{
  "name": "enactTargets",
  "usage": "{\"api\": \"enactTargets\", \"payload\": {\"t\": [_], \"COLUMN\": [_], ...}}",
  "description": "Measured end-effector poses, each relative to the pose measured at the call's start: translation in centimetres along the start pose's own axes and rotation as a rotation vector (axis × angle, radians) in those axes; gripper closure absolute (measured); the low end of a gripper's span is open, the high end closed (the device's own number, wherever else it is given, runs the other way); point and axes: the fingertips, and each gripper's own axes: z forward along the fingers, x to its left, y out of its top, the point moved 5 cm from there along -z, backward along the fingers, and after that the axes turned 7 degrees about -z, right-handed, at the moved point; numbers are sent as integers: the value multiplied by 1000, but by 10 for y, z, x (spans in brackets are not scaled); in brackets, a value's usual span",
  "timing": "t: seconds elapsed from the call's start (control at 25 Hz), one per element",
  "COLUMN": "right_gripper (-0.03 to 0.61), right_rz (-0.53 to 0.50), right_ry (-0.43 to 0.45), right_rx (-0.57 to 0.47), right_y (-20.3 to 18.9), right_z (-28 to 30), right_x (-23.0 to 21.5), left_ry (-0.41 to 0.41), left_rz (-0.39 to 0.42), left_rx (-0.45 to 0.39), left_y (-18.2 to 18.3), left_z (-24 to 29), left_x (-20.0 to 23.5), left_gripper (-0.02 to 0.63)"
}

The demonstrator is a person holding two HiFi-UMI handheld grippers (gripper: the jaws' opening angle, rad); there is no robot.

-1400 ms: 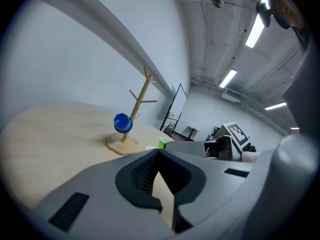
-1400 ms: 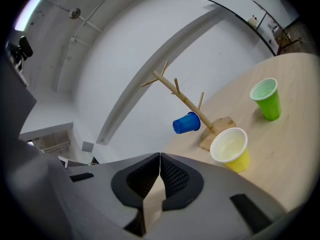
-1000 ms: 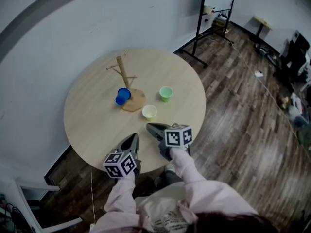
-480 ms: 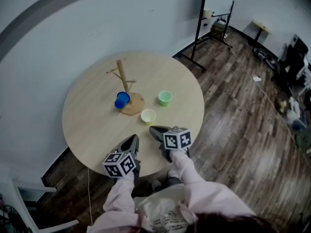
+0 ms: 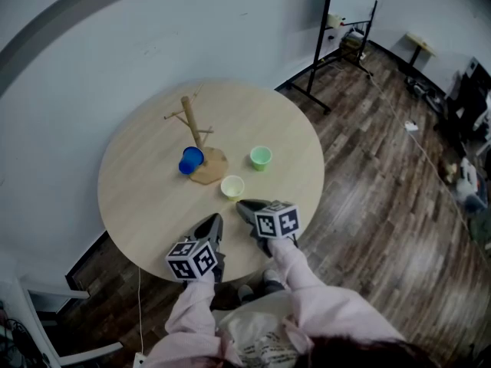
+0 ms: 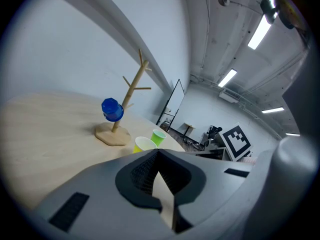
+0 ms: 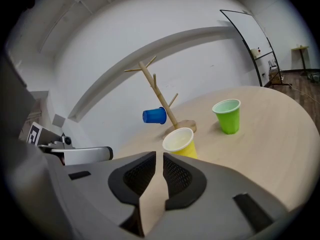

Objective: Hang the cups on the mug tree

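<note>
While a small blue plastic cup [image 5: 191, 160] already hangs on the wooden mug tree [image 5: 189, 117], the pale yellow cup [image 5: 232, 186] and light green cup [image 5: 261, 157] stand unhung on the round wooden table [image 5: 138, 198]. My right claw [image 5: 241, 205] sits just short of the yellow cup. Its jaws have just been opening to a narrow slit with nothing between them. My left claw [image 5: 217, 221] is pinched together, empty, by the near edge. Bare tabletop surrounds both cups, and the upper pegs look free.

pushed right gripper [image 5: 242, 205] forward and lower over near edge of table [image 5: 138, 182], tip now just beside yellow cup [image 5: 232, 186] instead of well short of it, jaws just been opening to narrow slit, nothing between them
</note>
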Motion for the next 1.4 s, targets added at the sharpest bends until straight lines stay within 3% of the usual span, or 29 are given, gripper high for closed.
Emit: {"api": "enactTargets", "payload": {"t": [0.44,0.6,0.96,1.4], "right_gripper": [415,344,252,222], "right_rz": [-27,-41,-122,-254], "right_ry": [-2,-4,48,75], "right_rx": [47,28,43,54], "right_y": [-7,-5,-7,-3], "right_z": [11,17,38,54], "right_x": [-25,-34,-40,-45], "left_ry": [61,90,153,219], "left_rz": [-24,-37,-54,-72], "left_rx": [-3,-5,-34,-70], "left_y": [-6,-9,-9,-13], "left_z": [17,21,26,28], "left_x": [-4,-3,2,4], "left_gripper": [612,612,612,612]}}
